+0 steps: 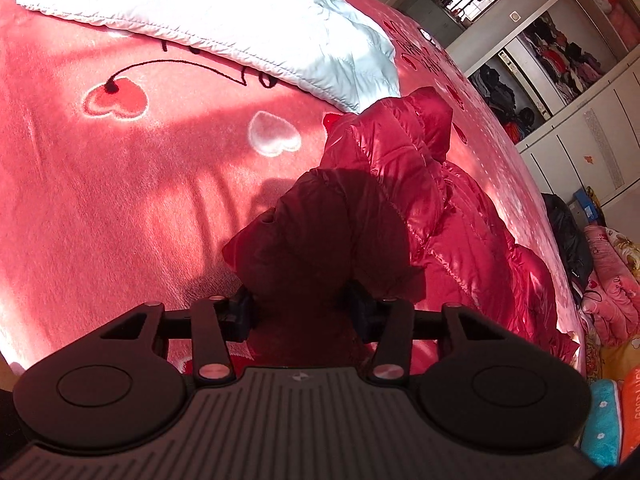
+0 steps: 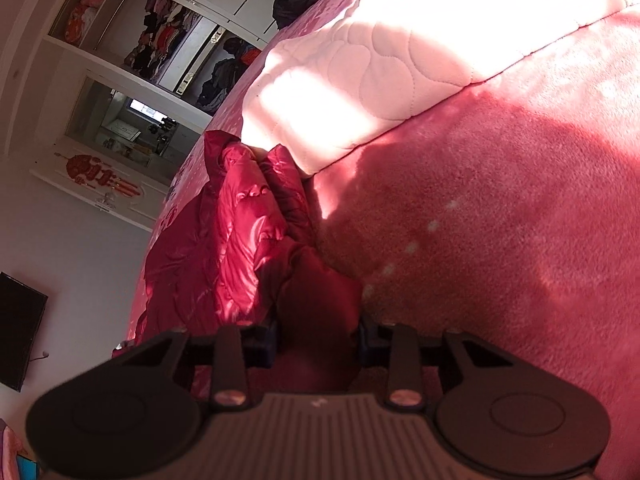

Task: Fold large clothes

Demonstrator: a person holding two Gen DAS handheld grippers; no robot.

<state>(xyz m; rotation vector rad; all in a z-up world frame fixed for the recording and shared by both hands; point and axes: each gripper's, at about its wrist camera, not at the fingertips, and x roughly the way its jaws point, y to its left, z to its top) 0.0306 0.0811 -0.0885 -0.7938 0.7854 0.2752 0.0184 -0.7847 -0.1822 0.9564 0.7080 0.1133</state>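
We see the glossy, quilted red puffer jacket lying rumpled on the plush pink blanket beside a pale quilted pillow, its puffy folds clamped by both left gripper and right gripper.

Pale blue quilt on pink heart-print blanket; open wardrobe.

A: What's the garment?

B: A glossy red quilted puffer jacket, crumpled on the pink bed.

A: Where does it sit from the left tool?

B: A shadowed bunch of it is pinched right between the fingers; the rest trails ahead and to the right.

A: And from the right tool?

B: Another fold sits between the fingers; the bulk stretches ahead-left.
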